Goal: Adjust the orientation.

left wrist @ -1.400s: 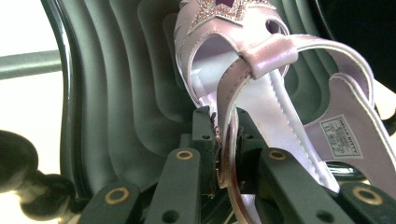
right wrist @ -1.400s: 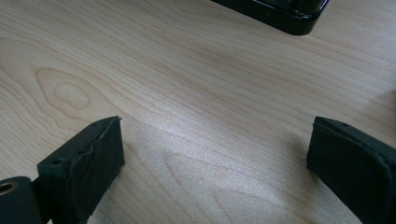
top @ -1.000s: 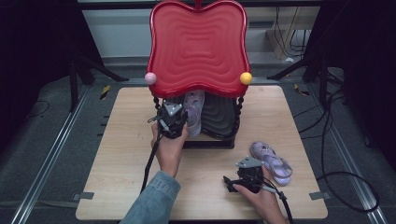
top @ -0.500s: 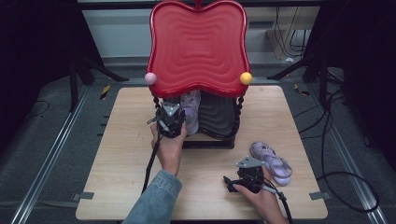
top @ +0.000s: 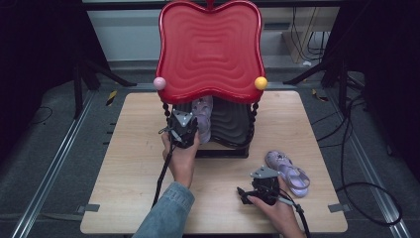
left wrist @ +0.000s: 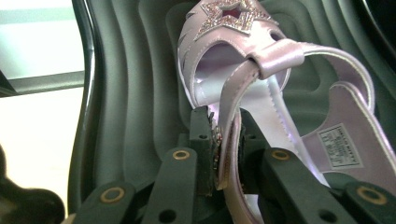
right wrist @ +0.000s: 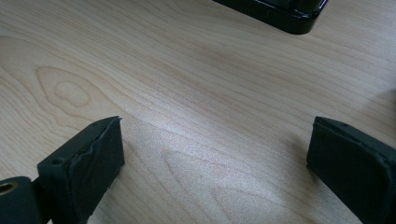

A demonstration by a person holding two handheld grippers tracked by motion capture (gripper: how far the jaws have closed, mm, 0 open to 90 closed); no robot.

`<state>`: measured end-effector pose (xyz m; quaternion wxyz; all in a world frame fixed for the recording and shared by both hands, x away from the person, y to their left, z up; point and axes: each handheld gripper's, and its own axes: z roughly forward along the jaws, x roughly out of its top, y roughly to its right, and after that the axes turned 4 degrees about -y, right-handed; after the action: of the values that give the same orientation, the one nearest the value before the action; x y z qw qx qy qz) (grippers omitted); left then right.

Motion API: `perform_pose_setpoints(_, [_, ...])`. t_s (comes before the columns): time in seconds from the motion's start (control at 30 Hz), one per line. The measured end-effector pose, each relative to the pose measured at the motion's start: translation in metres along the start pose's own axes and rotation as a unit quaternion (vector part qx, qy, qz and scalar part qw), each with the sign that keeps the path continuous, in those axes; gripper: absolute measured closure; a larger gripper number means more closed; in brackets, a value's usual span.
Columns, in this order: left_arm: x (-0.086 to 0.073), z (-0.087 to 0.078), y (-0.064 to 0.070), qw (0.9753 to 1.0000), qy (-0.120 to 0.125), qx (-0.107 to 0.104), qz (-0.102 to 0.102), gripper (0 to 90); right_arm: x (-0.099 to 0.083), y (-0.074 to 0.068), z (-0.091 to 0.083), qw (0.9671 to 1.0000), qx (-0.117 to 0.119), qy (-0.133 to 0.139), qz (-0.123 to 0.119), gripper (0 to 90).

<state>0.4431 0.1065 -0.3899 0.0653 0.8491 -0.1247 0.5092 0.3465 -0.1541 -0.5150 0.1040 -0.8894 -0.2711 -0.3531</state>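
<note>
From the high view the left gripper reaches under the red wavy top shelf of a small rack, and the lilac sandal on the dark lower shelf is half hidden by that top. The left gripper view shows what is covered there — the jaws pinched on the sandal's strap, a glittery star on its toe, a printed label on the insole. The right gripper rests low on the wooden table, jaws wide apart with bare wood between them in its own view. A second lilac sandal lies just beside it — its details are too small to read
</note>
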Motion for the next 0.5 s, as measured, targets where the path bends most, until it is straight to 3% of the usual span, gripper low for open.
perform_pose_setpoints(0.1, [0.001,0.001,0.002,1.0000,-0.005,-0.008,0.000,75.8,0.000,0.000,0.000,1.0000,-0.001,0.001,-0.001,4.3])
perform_pose_setpoints(0.27, [0.003,0.000,0.002,0.9999,-0.011,-0.012,-0.001,62.7,0.000,0.000,0.000,1.0000,-0.001,0.000,-0.001,4.3])
perform_pose_setpoints(0.3, [0.003,-0.002,0.001,0.9998,-0.014,-0.017,-0.003,56.9,0.000,0.000,0.000,1.0000,-0.001,0.001,-0.002,4.2])
perform_pose_setpoints(0.43, [0.005,-0.008,0.001,0.9985,-0.029,-0.047,-0.003,49.7,0.000,0.000,0.000,1.0000,-0.001,0.000,-0.001,4.2])
perform_pose_setpoints(0.5, [0.006,-0.010,0.002,0.9983,-0.031,-0.050,0.000,46.7,0.000,0.000,0.000,1.0000,-0.001,0.001,-0.001,4.2])
